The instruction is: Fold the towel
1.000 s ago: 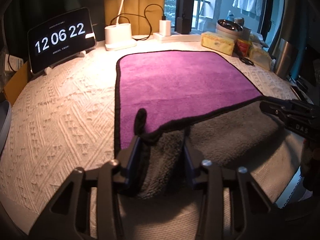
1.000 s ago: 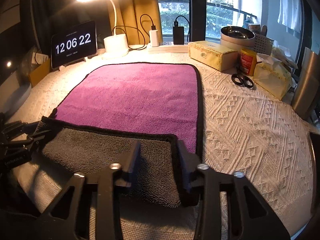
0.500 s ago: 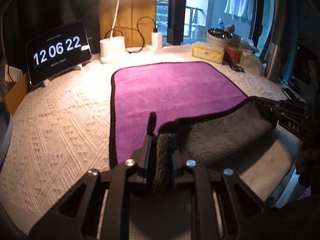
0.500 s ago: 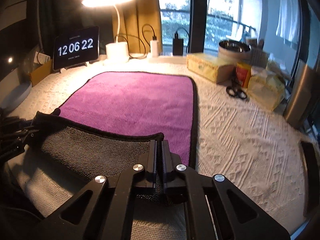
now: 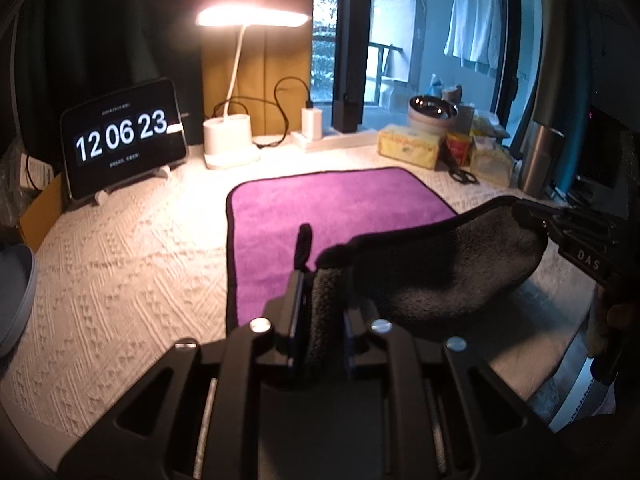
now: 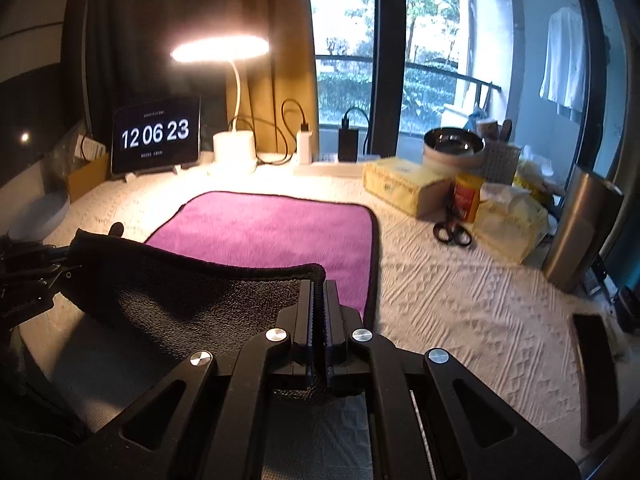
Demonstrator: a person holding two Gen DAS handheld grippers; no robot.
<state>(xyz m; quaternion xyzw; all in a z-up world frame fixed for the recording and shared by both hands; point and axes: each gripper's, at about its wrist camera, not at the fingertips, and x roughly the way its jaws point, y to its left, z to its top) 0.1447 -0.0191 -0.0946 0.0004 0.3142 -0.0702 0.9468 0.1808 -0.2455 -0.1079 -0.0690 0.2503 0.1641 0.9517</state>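
A towel, purple on top and grey underneath, with a black hem, lies on the white knitted tablecloth. Its near edge is lifted off the table. My left gripper is shut on the towel's near left corner. My right gripper is shut on the near right corner; it also shows in the left wrist view. The grey underside hangs between the two grippers above the table. The far half of the towel lies flat.
At the back stand a clock display, a lit desk lamp and a power strip. At the right are a tissue box, scissors, a metal bowl and a steel cylinder. A grey dish sits at left.
Both grippers closed on the near corners of the towel and rose, lifting the near edge off the table. The grey underside now hangs higher between them.
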